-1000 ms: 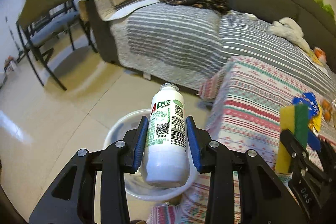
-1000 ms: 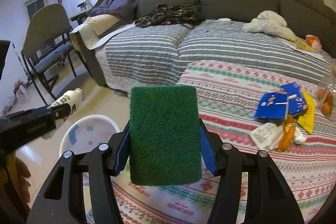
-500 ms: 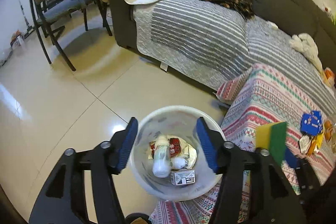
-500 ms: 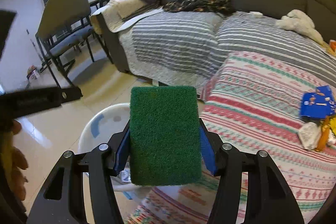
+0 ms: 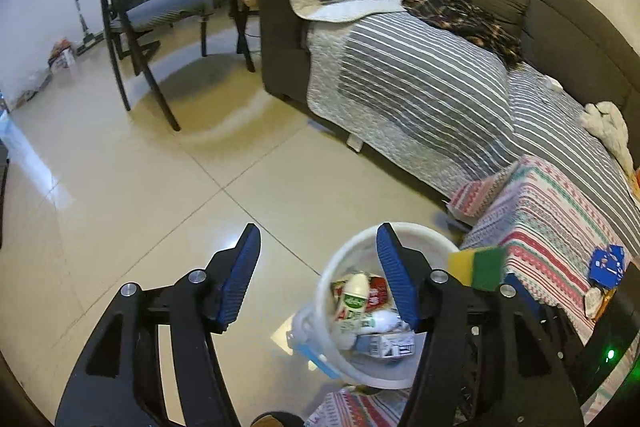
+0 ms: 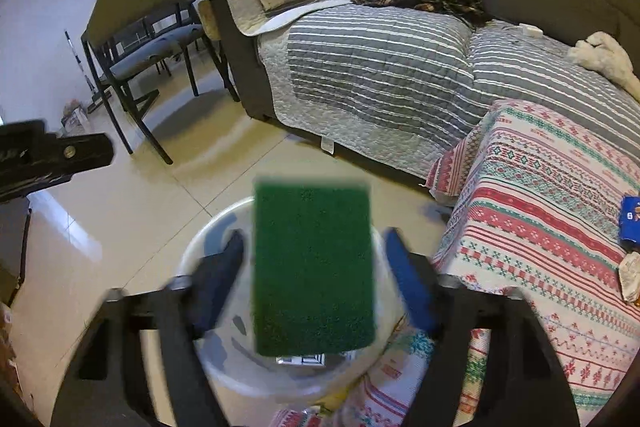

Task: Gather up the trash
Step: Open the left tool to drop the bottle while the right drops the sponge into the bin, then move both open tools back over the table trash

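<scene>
Right gripper (image 6: 314,281) jaws just opening, clear of green sponge (image 6: 314,267) (left gripper (image 5: 316,279) empty, half-open).

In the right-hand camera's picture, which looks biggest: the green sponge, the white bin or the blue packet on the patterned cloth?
As they look in that view:
1. white bin, though the sponge hides much of it
2. green sponge, enlarged by being nearest the camera
3. blue packet, cut off at the picture's edge
</scene>
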### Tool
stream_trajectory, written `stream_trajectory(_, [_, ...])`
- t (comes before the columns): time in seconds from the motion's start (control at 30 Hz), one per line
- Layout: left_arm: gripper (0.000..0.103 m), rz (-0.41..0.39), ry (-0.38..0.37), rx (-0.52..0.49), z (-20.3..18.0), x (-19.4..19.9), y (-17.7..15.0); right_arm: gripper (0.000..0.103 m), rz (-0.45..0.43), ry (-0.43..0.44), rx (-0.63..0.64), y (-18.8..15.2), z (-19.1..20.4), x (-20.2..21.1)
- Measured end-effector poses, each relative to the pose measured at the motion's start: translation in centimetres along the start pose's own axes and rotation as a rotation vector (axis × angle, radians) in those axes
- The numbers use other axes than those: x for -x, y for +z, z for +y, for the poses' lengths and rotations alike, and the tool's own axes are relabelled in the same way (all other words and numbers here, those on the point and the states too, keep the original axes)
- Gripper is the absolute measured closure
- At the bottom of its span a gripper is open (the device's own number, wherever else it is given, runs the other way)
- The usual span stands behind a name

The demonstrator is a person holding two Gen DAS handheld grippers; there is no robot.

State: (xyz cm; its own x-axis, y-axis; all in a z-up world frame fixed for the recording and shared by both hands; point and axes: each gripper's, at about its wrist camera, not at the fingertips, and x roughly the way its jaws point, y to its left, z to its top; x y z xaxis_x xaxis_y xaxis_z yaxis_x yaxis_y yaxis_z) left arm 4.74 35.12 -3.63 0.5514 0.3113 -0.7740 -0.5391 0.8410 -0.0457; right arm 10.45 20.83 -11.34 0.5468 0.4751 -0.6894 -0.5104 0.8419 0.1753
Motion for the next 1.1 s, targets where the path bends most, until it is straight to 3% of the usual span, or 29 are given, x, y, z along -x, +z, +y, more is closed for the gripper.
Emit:
stream_trajectory(0.1, [0.042, -0.008, 0.021, 0.011, 0.6, 0.1, 0.1, 0.02, 0.016, -0.004, -0.007, 0.2, 0.4, -0.6])
stream_trajectory(0.4, [0.013, -0.064, 0.111, -0.027, -0.2, 0.8, -0.1, 0.01, 0.025, -0.166, -0.032, 0.7, -1.2, -0.1])
stream_trajectory(0.67, [0.011, -0.07, 0.112, -0.083, -2.8, 1.0, -0.8, 0.009, -0.004, -0.265, -0.085, 1.7, -4.9, 2.1])
stream_trajectory(1.1, [0.011, -0.063, 0.031, -0.163, -9.2, 1.5, -2.6, 0.009, -0.074, -0.381, -0.141, 1.4, -10.1, 7.0])
